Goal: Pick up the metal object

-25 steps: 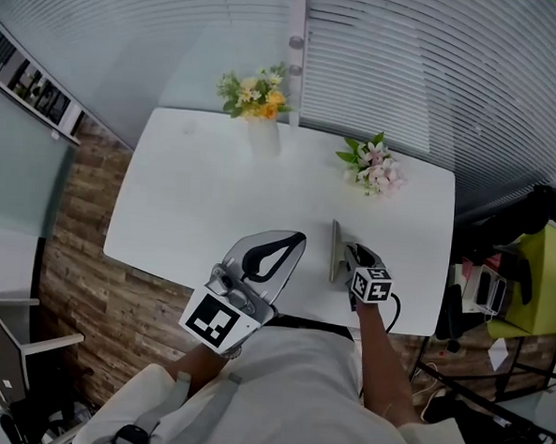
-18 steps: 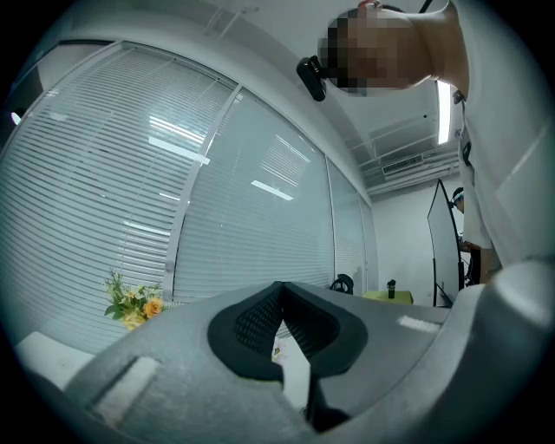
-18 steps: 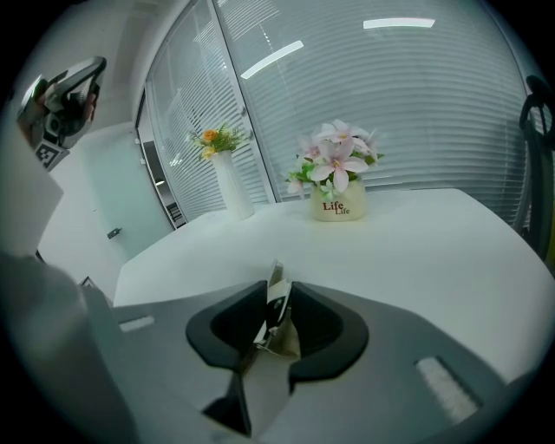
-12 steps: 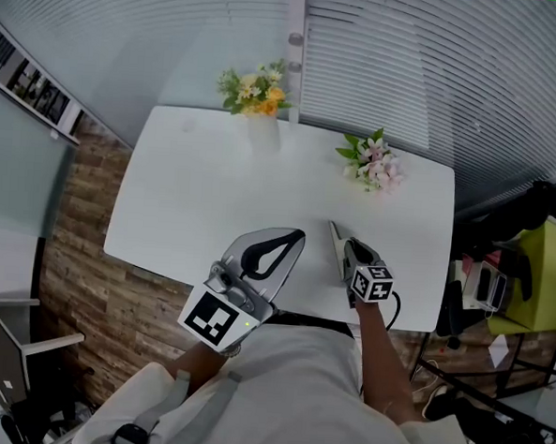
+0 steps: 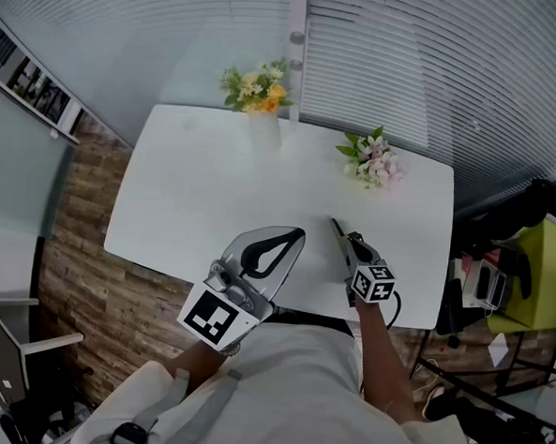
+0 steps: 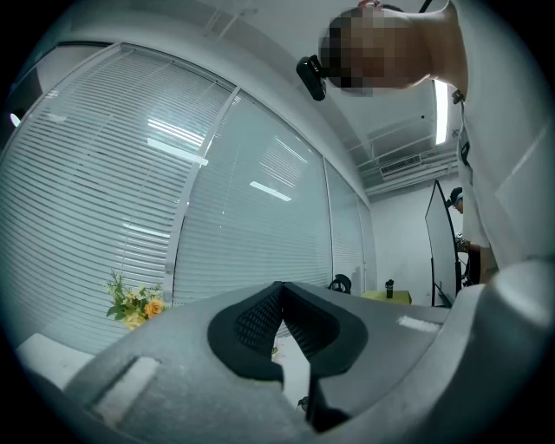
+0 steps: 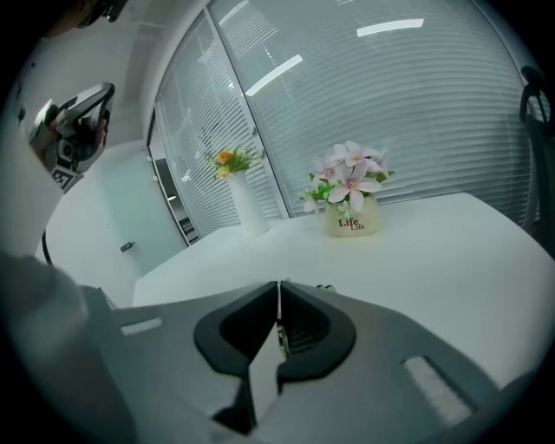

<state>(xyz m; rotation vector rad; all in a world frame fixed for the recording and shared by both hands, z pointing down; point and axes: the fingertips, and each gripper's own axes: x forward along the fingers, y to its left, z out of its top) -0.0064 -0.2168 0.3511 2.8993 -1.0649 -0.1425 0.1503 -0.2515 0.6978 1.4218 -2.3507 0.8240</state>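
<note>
My right gripper (image 5: pixel 335 224) rests low on the white table (image 5: pixel 186 192) near its front right edge, and its jaws are closing. In the right gripper view its tips (image 7: pixel 279 284) meet, and a thin sliver of the metal object (image 7: pixel 280 333) shows pinched between the pads. A small bit of metal (image 7: pixel 323 287) pokes out just past the tips. The head view does not show the object. My left gripper (image 5: pixel 301 234) is held above the table's front edge, shut with nothing in it; in the left gripper view (image 6: pixel 279 286) it tilts up toward the blinds.
A white vase of yellow flowers (image 5: pixel 257 98) stands at the table's back. A pot of pink flowers (image 5: pixel 373 166) stands at the back right, straight ahead of the right gripper (image 7: pixel 349 195). Blinds run behind the table. Dark equipment and a yellow-green box (image 5: pixel 537 279) sit off its right end.
The right gripper's jaws went from wide open to closed and its tips swung slightly left. The left gripper has hardly moved.
</note>
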